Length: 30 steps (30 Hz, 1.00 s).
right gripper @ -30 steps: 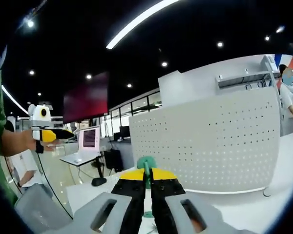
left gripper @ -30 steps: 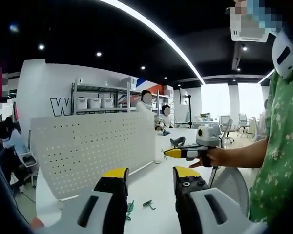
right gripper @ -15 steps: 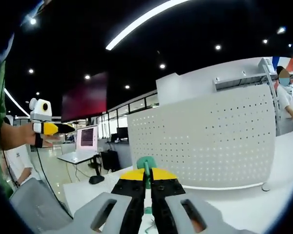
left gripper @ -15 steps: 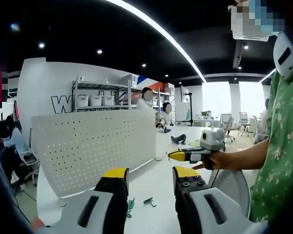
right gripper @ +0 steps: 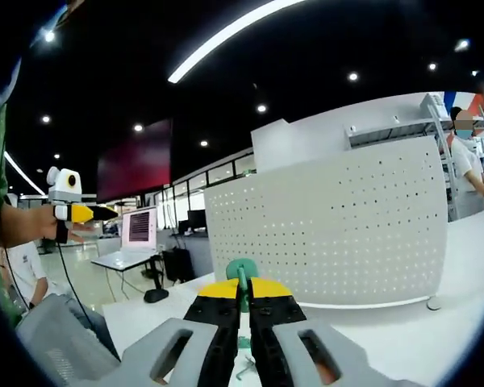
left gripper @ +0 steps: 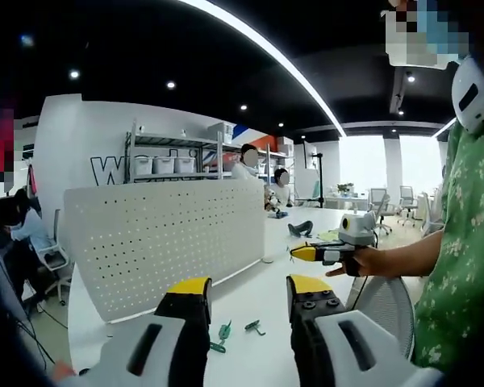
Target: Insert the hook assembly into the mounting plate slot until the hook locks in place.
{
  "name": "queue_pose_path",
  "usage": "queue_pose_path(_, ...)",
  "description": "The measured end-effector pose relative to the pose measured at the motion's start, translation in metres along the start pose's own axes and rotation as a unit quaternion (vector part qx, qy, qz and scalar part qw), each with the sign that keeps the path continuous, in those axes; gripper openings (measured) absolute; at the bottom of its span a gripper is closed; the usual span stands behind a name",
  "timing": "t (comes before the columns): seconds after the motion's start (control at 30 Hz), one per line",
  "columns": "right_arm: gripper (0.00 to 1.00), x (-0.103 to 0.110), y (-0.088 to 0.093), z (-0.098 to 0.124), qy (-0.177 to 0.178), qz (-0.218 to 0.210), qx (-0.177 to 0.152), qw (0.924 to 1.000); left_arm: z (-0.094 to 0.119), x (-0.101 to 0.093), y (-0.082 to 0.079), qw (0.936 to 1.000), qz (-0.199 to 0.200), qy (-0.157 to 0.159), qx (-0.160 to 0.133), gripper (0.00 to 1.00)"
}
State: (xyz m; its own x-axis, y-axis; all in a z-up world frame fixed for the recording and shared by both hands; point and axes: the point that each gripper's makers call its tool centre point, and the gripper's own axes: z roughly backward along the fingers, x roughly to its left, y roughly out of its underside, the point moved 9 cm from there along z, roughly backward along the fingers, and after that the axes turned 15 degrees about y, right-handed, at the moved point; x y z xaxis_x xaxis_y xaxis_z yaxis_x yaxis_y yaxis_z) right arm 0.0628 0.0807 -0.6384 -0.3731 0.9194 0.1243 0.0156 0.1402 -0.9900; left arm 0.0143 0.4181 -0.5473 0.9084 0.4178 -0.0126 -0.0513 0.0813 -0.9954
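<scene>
A white perforated mounting plate [left gripper: 165,242] stands upright on the white table [left gripper: 250,355]; it also fills the middle of the right gripper view [right gripper: 339,234]. My right gripper [right gripper: 242,292] is shut on a green hook assembly [right gripper: 242,270], whose rounded head pokes out above the yellow jaw tips. In the left gripper view the right gripper [left gripper: 300,253], held by a hand, points toward the plate from the right. My left gripper [left gripper: 247,287] is open with nothing between its fingers. Two small green hooks [left gripper: 226,332] lie on the table just ahead of it.
People stand at the far end of the table near metal shelving [left gripper: 177,161]. A laptop [right gripper: 137,234] sits on a desk to the left. The person's green patterned sleeve [left gripper: 464,258] and a grey chair back [left gripper: 383,310] are at the right.
Both views have drifted slightly; the right gripper sits a little lower and further right in the left gripper view. The hook stays gripped and the left jaws stay apart.
</scene>
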Motion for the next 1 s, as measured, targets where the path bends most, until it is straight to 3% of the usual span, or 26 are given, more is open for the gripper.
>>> queue_pose_path(0.1,0.02,-0.001,0.000,0.000,0.002,-0.003,-0.001,1.0000,0.004,0.000,0.002,0.9999,0.000,0.000,0.012,0.39)
queue_pose_path(0.23,0.02,-0.001,0.002,0.002,0.002,-0.005,0.002,1.0000,0.012,0.004,0.002,0.9984,-0.001,-0.009,0.055,0.33)
queue_pose_path(0.33,0.02,0.000,0.000,0.001,0.001,-0.005,-0.002,1.0000,0.013,0.007,-0.004,0.9998,-0.001,-0.017,0.013,0.35)
queue_pose_path(1.0,0.02,-0.003,-0.002,0.000,0.010,-0.012,-0.004,0.9999,-0.045,0.009,-0.002,0.9993,0.011,0.026,-0.024,0.35)
